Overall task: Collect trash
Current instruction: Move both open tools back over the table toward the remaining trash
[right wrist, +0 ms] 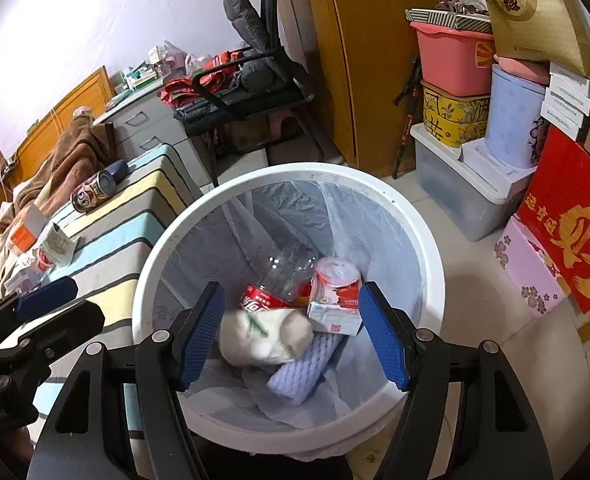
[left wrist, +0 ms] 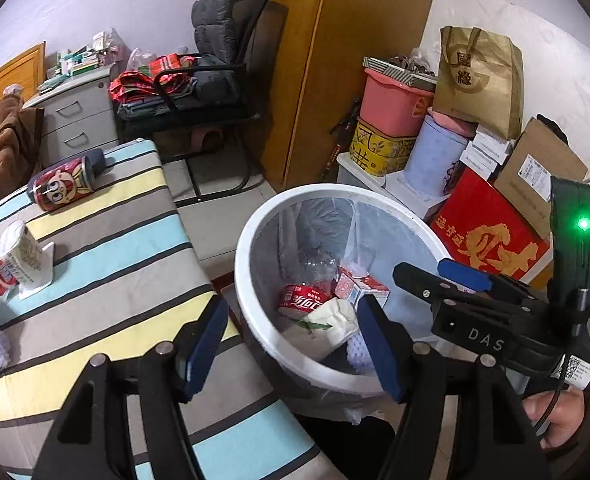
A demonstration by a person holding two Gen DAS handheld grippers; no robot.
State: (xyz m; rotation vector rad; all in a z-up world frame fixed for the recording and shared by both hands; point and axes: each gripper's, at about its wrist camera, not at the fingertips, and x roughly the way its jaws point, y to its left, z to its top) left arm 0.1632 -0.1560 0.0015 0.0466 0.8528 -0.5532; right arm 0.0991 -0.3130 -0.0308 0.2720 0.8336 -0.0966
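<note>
Our right gripper [right wrist: 291,332] hangs over the round white plastic bin [right wrist: 163,240], jaws wide apart and empty. Directly below, inside the bin, lie a crumpled white paper wad [right wrist: 265,336], a lilac foam pad [right wrist: 303,372], a red-and-white milk carton [right wrist: 335,304] and a clear cola bottle [right wrist: 283,276]. Our left gripper [left wrist: 291,344], also open and empty, sits at the bin's near rim. Left of the bin, on the striped bed [left wrist: 135,264], a white paper cup [left wrist: 19,256] and a red cartoon can [left wrist: 63,186] wait; we should lift clear of the rim before reaching there.

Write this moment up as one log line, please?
task: collect trash | right gripper: open, empty, over white bin | left gripper: open, empty | in bin: crumpled wrapper, red carton
</note>
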